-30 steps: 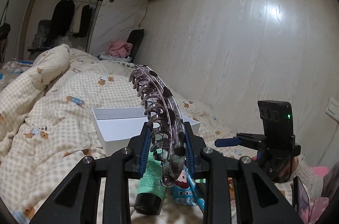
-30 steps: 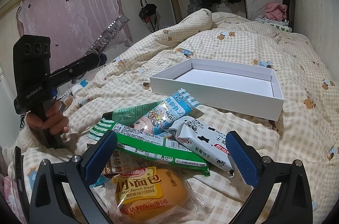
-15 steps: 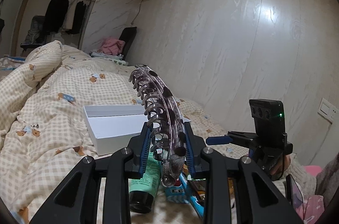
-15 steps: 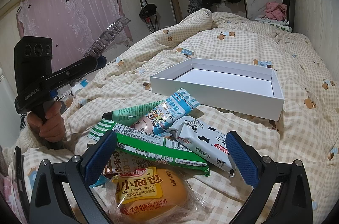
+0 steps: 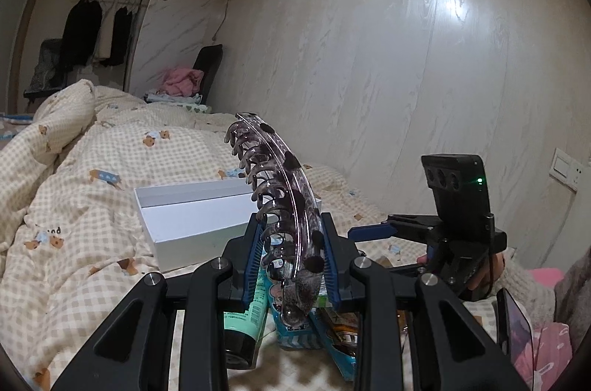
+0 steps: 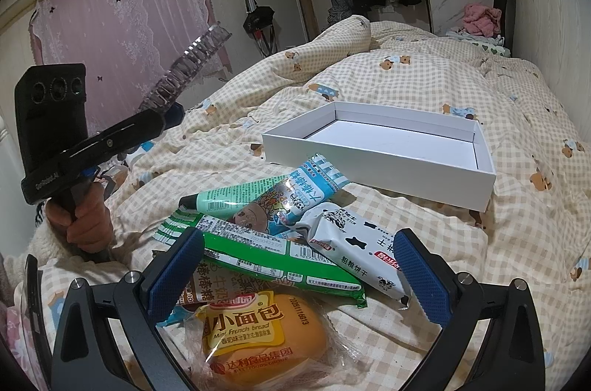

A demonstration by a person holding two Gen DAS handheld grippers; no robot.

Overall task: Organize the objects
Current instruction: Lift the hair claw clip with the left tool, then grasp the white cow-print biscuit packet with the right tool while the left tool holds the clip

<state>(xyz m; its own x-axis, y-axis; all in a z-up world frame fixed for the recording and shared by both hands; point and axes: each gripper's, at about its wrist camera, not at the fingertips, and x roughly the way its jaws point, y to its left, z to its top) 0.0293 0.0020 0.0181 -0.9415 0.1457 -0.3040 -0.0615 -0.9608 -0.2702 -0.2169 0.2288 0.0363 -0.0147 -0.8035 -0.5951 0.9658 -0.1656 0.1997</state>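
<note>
At the left, the left hand-held gripper [image 5: 291, 254] is clamped on the lower end of a translucent purple hair claw clip [image 5: 280, 199], which stands up and arcs forward above the bed [image 5: 74, 206]. Ahead and slightly left lies the empty white box [image 6: 380, 147], the likely destination. To place it well, carry the clip over the near wall, lower it flat onto the floor of the box, then release so the teeth do not catch the rim. Further right, the right hand-held gripper [image 6: 303, 272] hangs with jaws spread wide and empty over the snack pile: a green tube [image 6: 229, 199], a cow-print biscuit pack [image 6: 354, 250] and a packaged French bread [image 6: 258, 335]. Compared with a second ago, the left one has lifted and turned toward the box; the right is unchanged
</note>
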